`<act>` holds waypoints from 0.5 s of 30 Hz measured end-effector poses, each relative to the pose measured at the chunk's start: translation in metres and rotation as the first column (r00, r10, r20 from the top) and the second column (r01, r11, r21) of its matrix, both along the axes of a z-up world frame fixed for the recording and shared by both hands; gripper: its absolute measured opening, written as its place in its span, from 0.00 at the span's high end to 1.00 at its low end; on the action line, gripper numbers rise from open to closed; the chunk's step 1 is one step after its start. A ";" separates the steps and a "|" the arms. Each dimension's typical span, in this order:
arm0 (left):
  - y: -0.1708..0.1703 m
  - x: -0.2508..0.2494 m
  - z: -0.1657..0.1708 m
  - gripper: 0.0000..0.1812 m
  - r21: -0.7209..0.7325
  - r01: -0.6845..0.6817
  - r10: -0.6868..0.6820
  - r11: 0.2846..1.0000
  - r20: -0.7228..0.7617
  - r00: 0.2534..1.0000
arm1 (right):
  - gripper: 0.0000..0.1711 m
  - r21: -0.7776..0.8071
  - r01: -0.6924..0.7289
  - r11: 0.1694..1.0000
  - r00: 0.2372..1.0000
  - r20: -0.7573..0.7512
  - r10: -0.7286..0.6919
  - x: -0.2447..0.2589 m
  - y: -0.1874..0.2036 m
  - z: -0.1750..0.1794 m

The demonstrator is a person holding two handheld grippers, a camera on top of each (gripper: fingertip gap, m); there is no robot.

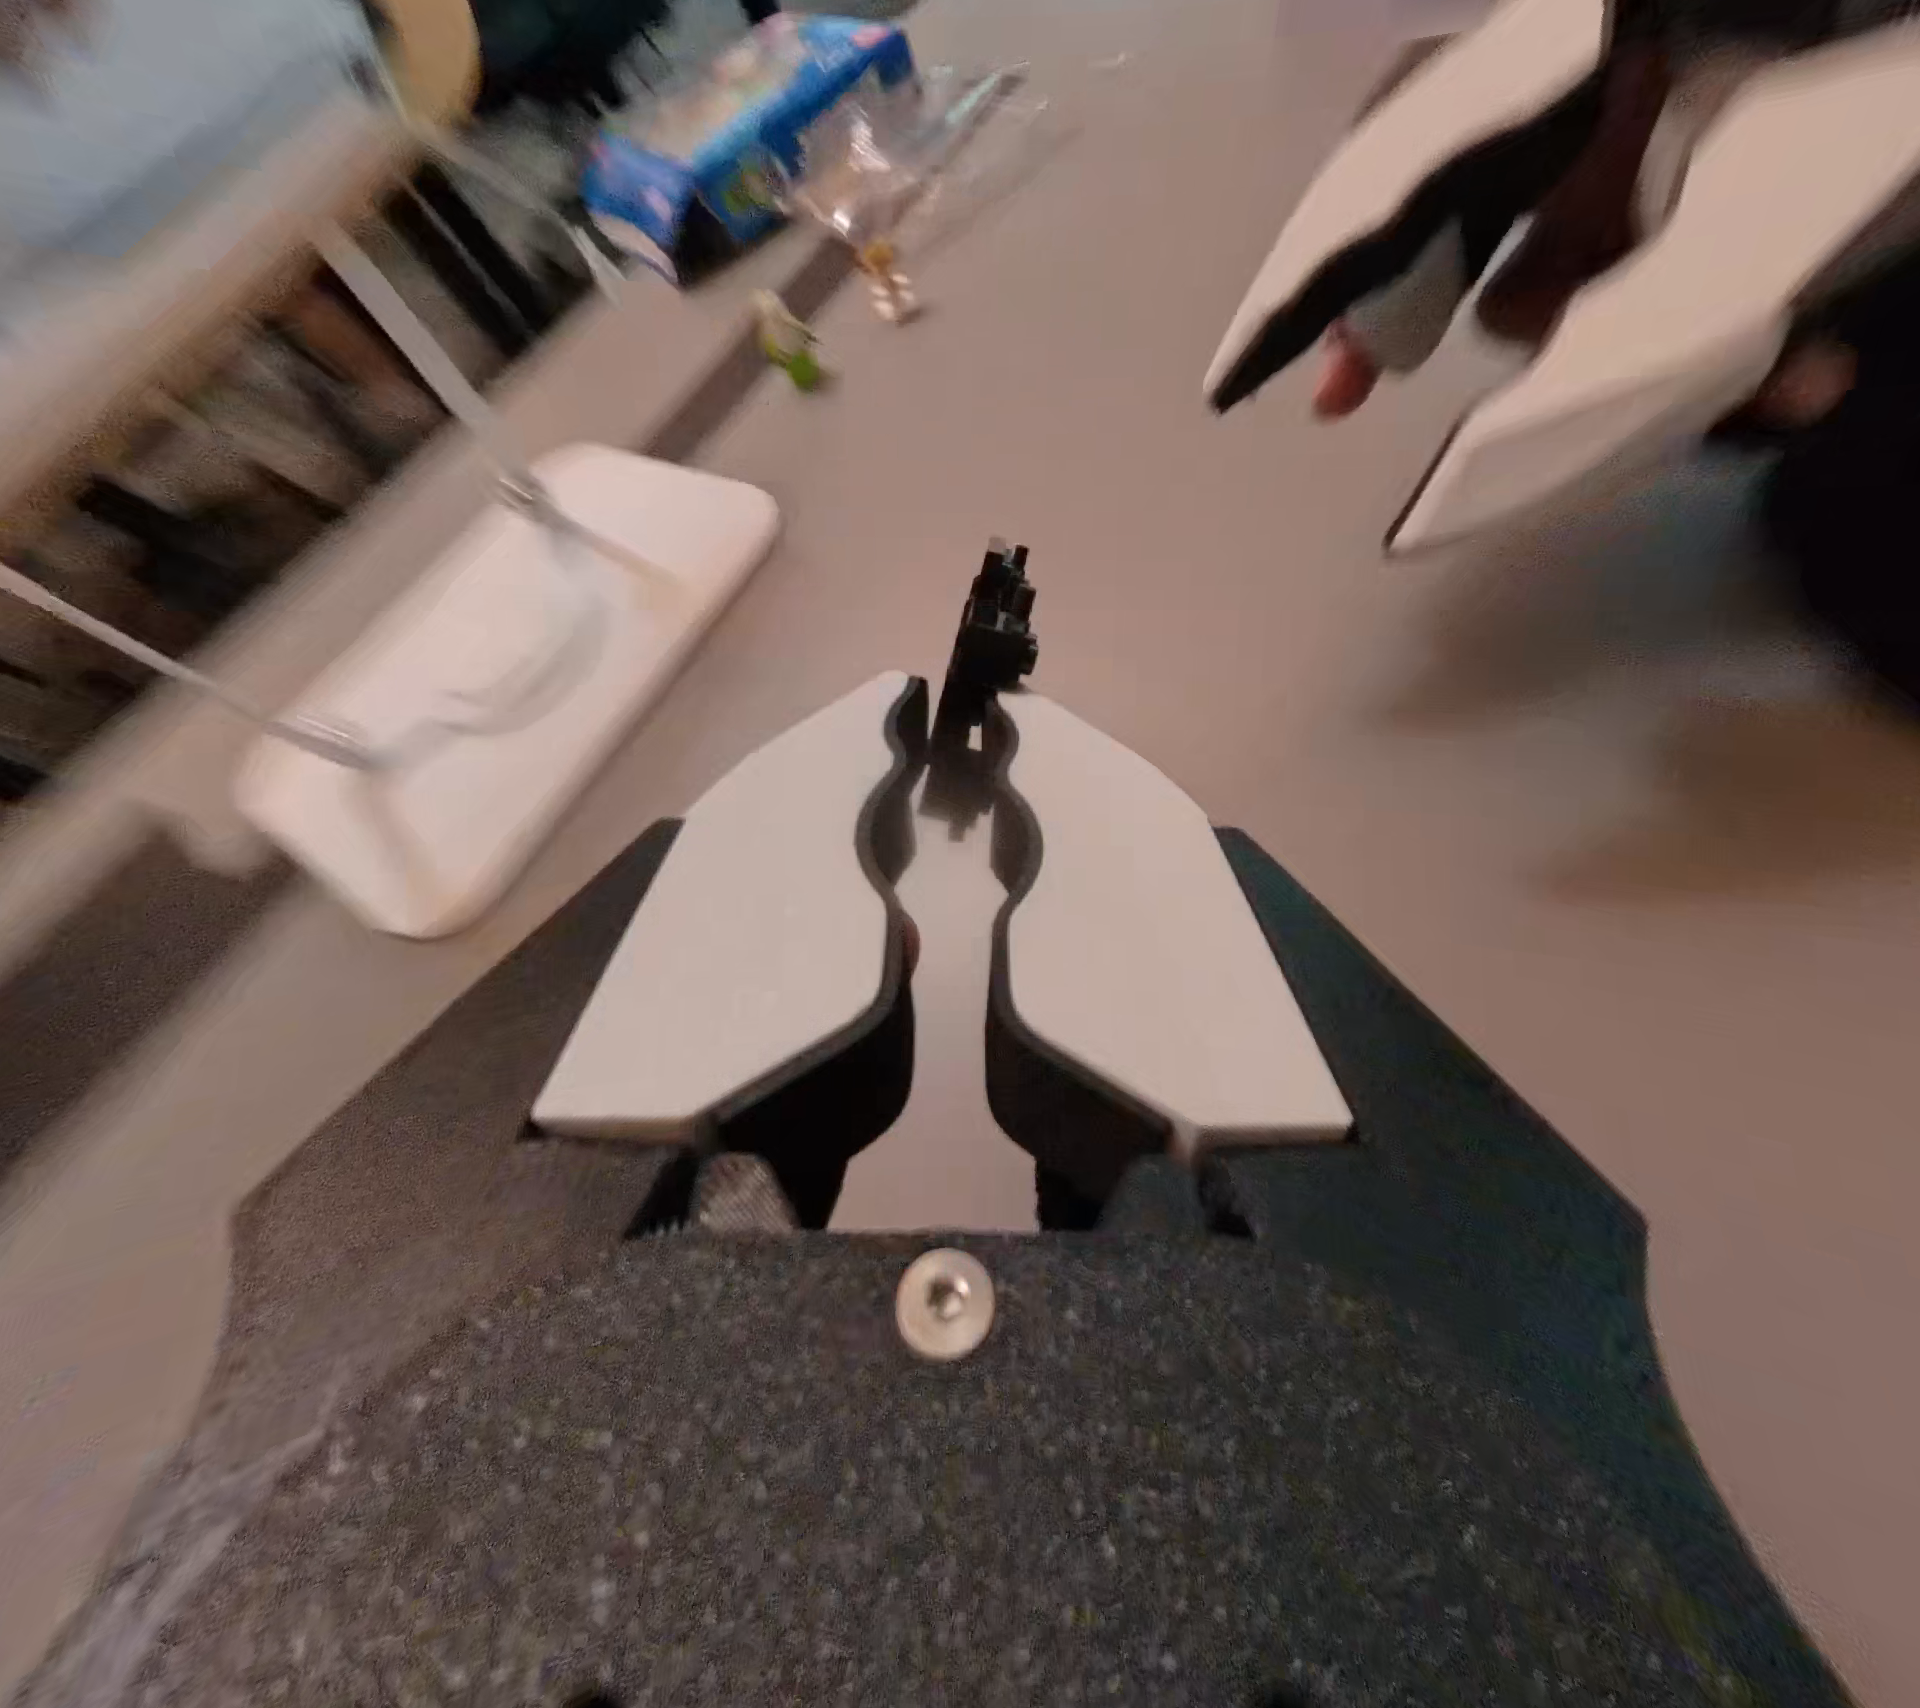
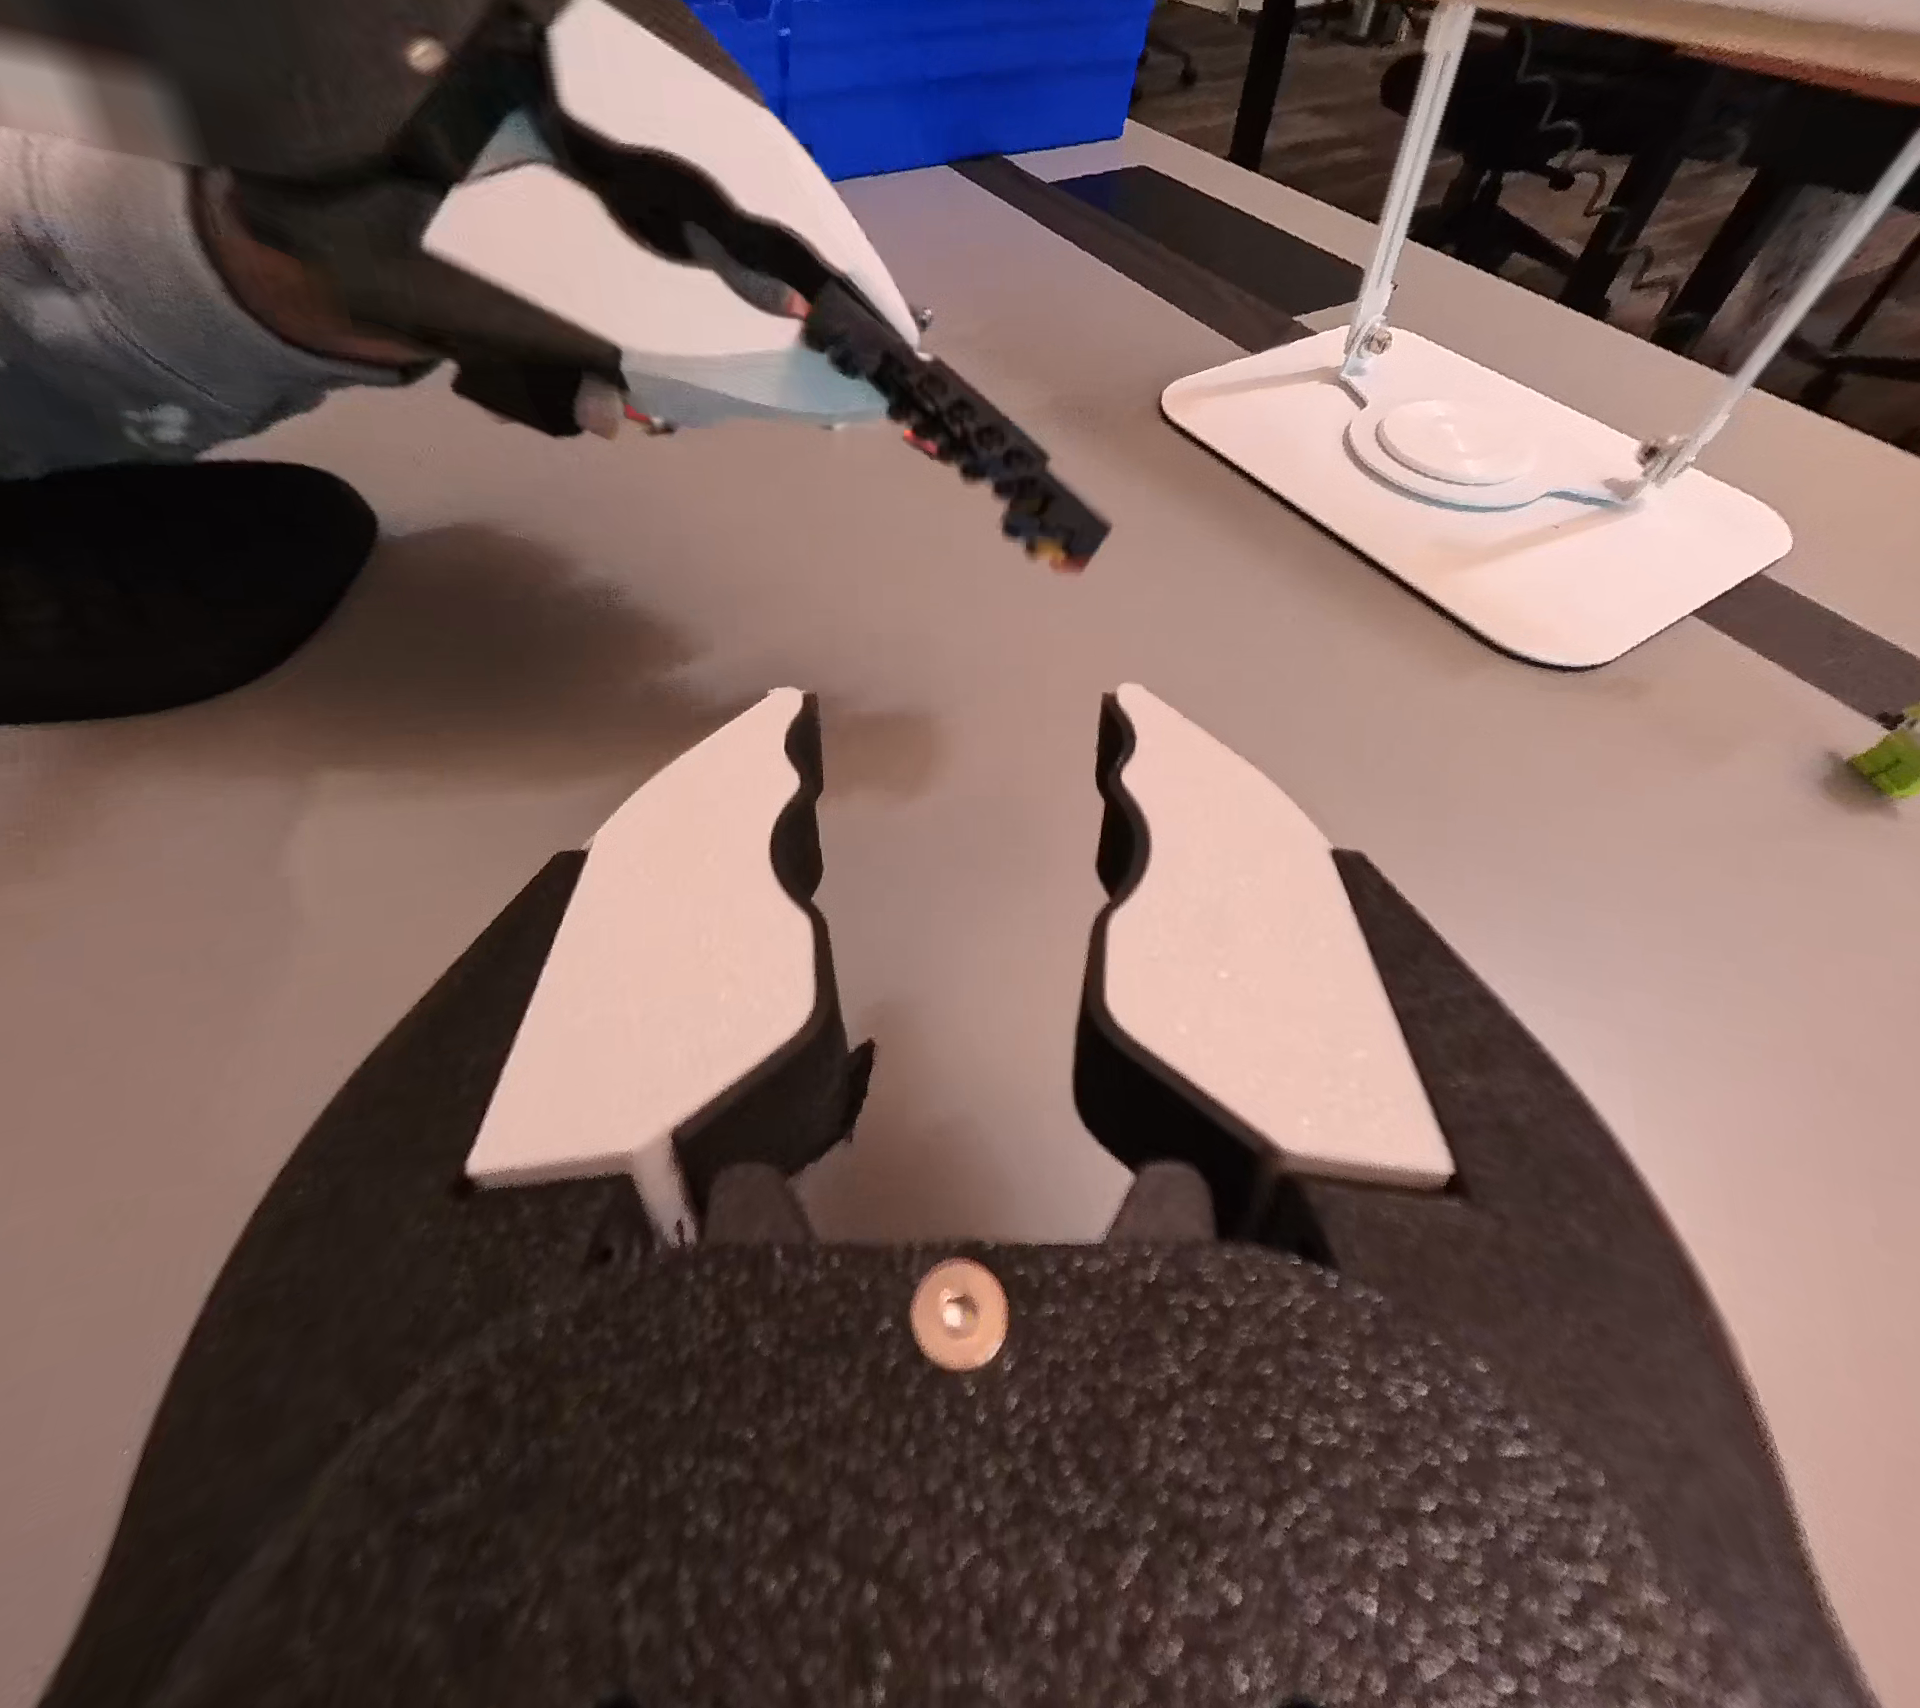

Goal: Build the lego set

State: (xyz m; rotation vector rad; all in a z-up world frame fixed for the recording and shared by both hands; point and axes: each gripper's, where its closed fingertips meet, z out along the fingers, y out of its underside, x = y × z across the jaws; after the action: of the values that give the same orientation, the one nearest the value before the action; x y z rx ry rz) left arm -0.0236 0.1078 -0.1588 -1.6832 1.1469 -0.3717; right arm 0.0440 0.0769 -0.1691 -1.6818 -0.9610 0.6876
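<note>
Grey office table (image 2: 1351, 827), white lamp base (image 2: 1475, 495) at 2 o'clock. Left gripper (image 1: 966, 702) pinches the long black studded lego beam (image 2: 966, 432) by one end, mid-air; right gripper (image 2: 961, 723) gapes empty. Light, rigid, probably pivots: I'd grab mid-length.

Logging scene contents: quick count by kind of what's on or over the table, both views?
Grippers: 2, left and right
Black lego piece: 1, held in the left gripper
Green lego bits: 1 small cluster
White lamp base: 1
Blue bin: 1
Blue box: 1
Clear plastic bag: 1
Total: 8
</note>
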 end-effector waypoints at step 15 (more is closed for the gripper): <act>0.003 0.024 -0.023 0.94 -0.838 0.404 0.385 0.367 0.532 0.754 | 0.67 0.204 -0.222 0.953 0.934 0.324 0.149 -0.010 0.027 -0.016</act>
State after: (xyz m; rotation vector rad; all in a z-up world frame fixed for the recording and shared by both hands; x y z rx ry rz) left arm 0.0000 0.1107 -0.1817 -2.1581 0.2723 -1.8114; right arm 0.0335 0.1040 -0.1854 -1.5199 -1.3823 0.4178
